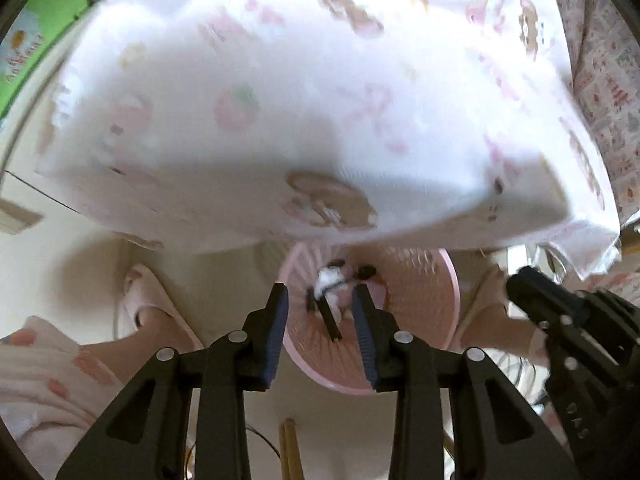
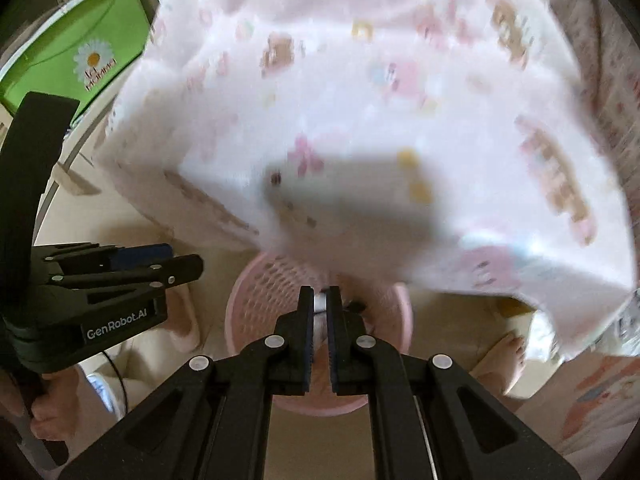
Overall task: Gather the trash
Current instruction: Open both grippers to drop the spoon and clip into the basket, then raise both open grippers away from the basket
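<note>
A round pink perforated basket (image 1: 420,304) stands on the floor below a table edge; it also shows in the right wrist view (image 2: 260,300). Inside lie white crumpled paper (image 1: 330,280) and dark bits of trash (image 1: 368,271). My left gripper (image 1: 320,312) is open above the basket, with nothing between its pads. My right gripper (image 2: 320,304) hangs over the basket with its fingers nearly together; something white (image 2: 320,301) shows at the tips, but I cannot tell whether it is held. The right gripper also appears at the right of the left view (image 1: 532,284).
A table with a white and pink cartoon-print cloth (image 1: 320,100) overhangs the basket, also seen in the right view (image 2: 360,120). A green box (image 2: 80,48) stands at the far left. The person's slippered feet (image 1: 148,304) stand either side of the basket on a beige floor.
</note>
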Demonstrator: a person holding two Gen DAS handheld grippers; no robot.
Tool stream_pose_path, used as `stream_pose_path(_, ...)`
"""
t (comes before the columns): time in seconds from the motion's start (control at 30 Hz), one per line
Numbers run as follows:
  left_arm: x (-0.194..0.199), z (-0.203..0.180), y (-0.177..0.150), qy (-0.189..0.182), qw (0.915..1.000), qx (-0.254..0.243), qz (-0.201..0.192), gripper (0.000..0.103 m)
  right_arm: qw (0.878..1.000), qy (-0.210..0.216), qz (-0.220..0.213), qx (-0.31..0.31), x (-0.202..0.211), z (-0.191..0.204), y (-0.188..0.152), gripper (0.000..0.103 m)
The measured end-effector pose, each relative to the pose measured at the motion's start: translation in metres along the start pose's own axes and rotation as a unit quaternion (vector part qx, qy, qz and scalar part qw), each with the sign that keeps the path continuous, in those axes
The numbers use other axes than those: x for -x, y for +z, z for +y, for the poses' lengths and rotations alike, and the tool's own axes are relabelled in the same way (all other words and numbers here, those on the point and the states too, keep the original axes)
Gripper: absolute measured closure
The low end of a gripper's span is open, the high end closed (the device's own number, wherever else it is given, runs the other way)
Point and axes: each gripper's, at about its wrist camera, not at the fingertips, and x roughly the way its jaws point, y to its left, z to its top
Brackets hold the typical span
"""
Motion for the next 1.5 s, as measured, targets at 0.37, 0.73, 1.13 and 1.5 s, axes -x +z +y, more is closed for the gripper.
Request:
stream_pose_path(0.37, 0.066, 0.004, 0.007, 0.014, 0.9905, 0.014, -0.136, 0.048, 0.995, -0.014, -0.096, -0.008, 0.059, -0.002, 0.007, 0.096)
stream_pose_path(0.73, 0.088, -0.003, 0.005, -0.002, 0.9793, -0.013, -0.202, 0.001, 0.991, -0.038, -0.128, -0.016, 0.067, -0.012, 0.01, 0.06)
stream_pose_path(1.13, 0.106, 0.001, 0.006, 0.001, 0.9658, -0.005, -0.259, 0.001, 0.978, -0.086, -0.188, -0.021, 0.082, -0.027, 0.012, 0.018)
stream_pose_path(1.5, 0.119, 0.004, 0.002, -0.013, 0.9539, -0.003, -0.3, 0.001, 0.969, -0.063, -0.238, -0.021, 0.096, -0.027, 0.009, 0.01)
